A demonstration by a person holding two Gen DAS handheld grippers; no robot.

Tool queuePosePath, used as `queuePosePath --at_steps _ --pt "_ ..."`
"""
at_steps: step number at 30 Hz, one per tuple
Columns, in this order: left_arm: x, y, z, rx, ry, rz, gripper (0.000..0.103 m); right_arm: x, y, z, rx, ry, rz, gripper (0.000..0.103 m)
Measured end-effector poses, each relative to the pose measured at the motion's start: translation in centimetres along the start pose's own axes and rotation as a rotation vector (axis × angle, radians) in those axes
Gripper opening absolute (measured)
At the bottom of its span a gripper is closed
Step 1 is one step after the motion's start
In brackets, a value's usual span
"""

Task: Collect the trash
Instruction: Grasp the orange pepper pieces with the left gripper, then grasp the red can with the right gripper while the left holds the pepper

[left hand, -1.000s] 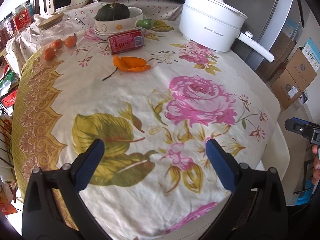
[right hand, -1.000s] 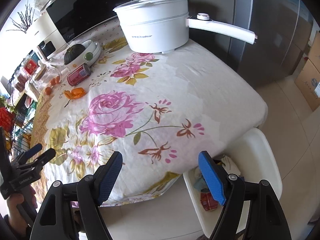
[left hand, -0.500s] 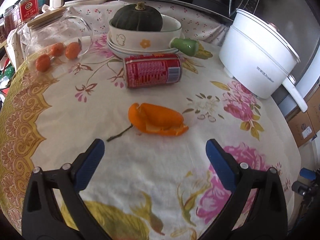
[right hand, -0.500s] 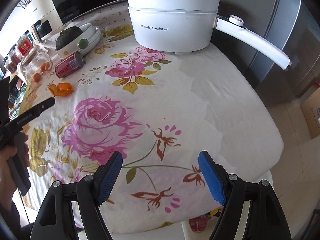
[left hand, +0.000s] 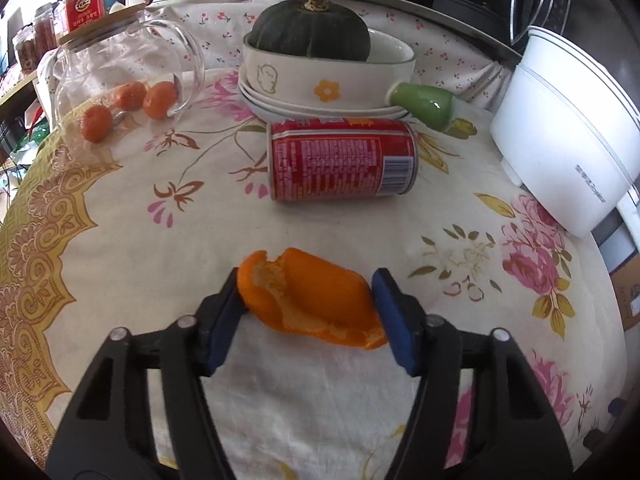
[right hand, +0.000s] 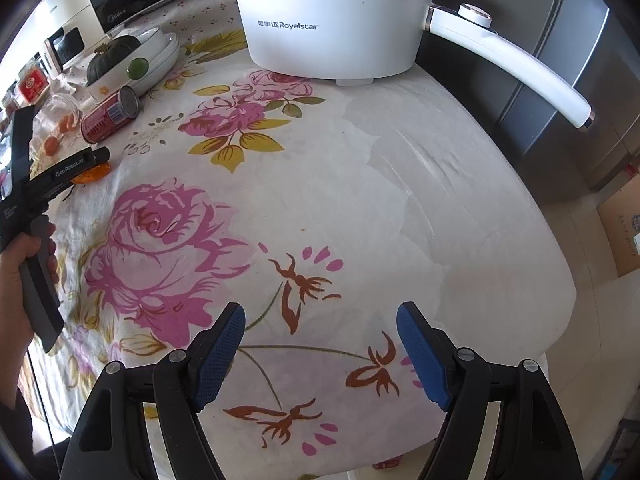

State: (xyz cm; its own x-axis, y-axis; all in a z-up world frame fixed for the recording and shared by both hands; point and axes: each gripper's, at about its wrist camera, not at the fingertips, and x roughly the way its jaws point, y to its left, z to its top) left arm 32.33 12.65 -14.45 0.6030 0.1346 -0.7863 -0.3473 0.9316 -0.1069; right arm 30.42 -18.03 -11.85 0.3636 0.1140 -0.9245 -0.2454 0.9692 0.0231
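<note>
Since the earlier frames we note the left gripper (left hand: 308, 300) has advanced across the surface (left hand: 340, 236) to the orange peel (left hand: 310, 300); its jaws have just been closing and its fingers (left hand: 224, 320) now press the peel's two ends. Beyond them lies a red can (left hand: 342, 160). Right gripper (right hand: 320, 354) hovers, fingers wide, nothing between.

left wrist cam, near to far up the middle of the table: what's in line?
Left gripper, its fingers at either end of the orange peel → red can lying on its side → stacked white bowls → dark green squash in the top bowl.
</note>
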Motion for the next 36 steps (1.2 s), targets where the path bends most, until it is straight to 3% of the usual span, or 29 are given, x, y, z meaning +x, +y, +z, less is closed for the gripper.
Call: queuePosePath --at_steps 4,5,11,14,18,21,24,36 --pt "-1.4 2.2 -1.0 0.01 0.044 -0.082 0.035 -0.8 1.0 0.0 0.001 -0.011 -0.004 0.08" --pt "-1.9 2.9 -1.3 0.013 0.056 -0.099 0.033 -1.1 1.5 0.1 0.003 -0.019 0.001 0.08" --pt "-5.8 7.7 -2.3 0.048 0.033 -0.114 0.032 -2.0 6.2 1.5 -0.003 -0.075 0.058 0.08" --pt "-7.3 10.8 -1.9 0.011 0.008 -0.127 0.032 -1.8 9.9 2.8 -0.016 -0.112 0.106 0.08" --pt "-7.9 13.5 -1.3 0.009 -0.021 -0.123 0.032 -0.9 15.5 5.4 -0.086 -0.172 0.154 0.092" --pt "-7.9 15.5 -0.9 -0.011 -0.027 -0.125 0.032 0.2 19.6 7.5 -0.152 -0.205 0.134 0.101" --pt "-7.3 16.8 -0.6 -0.04 -0.016 -0.131 0.032 1.8 22.6 9.4 -0.193 -0.225 0.108 0.102" --pt "-5.9 18.0 -0.4 -0.05 -0.005 -0.148 0.032 7.2 26.8 15.1 -0.192 -0.268 0.07 0.102"
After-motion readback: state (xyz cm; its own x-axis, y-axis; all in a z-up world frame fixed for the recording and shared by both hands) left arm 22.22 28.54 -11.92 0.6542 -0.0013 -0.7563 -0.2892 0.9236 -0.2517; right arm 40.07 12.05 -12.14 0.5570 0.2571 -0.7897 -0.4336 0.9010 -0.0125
